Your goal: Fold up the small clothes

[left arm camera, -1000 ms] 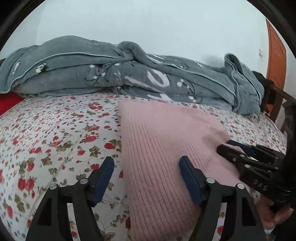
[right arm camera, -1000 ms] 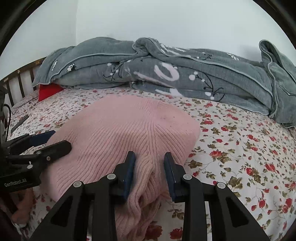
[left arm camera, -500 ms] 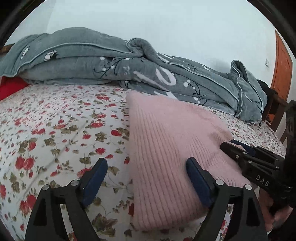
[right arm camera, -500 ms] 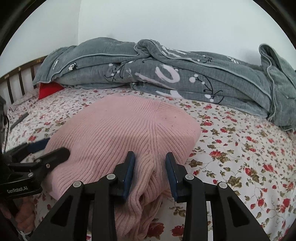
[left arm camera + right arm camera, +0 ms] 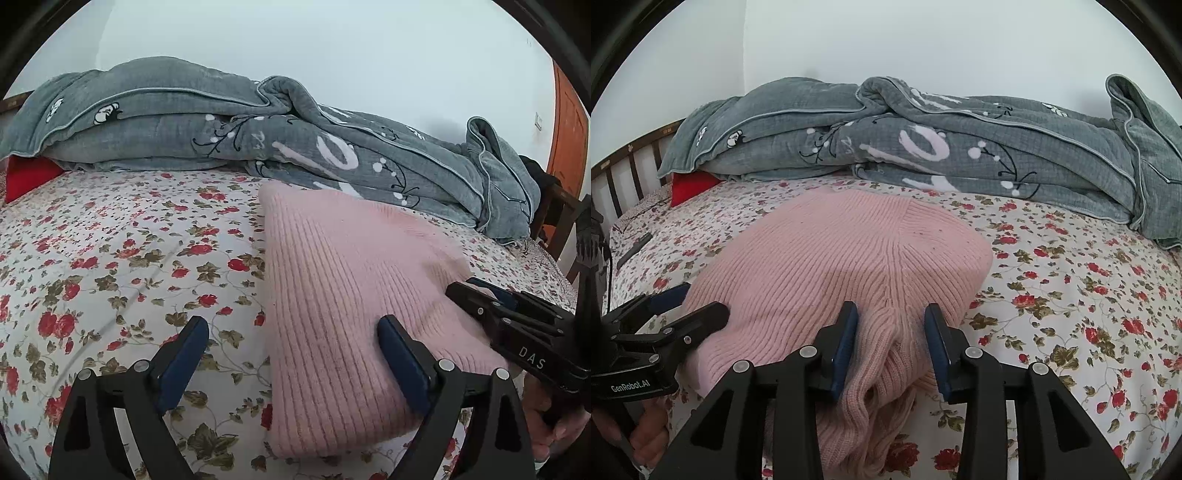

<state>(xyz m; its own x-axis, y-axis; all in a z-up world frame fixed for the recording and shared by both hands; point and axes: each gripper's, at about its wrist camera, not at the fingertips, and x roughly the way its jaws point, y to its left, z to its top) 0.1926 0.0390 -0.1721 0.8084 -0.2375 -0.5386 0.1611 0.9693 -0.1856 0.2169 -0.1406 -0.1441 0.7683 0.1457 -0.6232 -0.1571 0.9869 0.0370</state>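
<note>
We see the folded pink knit sweater (image 5: 827, 280) lying on the bed's floral sheet (image 5: 110, 266), in front of a rumpled grey quilt (image 5: 258, 140). Our left claw (image 5: 291, 358) is opening wide; its right pad rests on the sweater's near edge, the other over bare sheet, gripping nothing. Our right claw (image 5: 891, 347) is also opening, with a bunched fold of sweater between its 2 blue pads (image 5: 846, 343), seemingly loose.

The sweater (image 5: 834, 266) lies mid-bed on the sheet (image 5: 1071, 295); the quilt (image 5: 923, 147) is behind it at twelve o'clock, the cushion (image 5: 689, 186) at ten.
</note>
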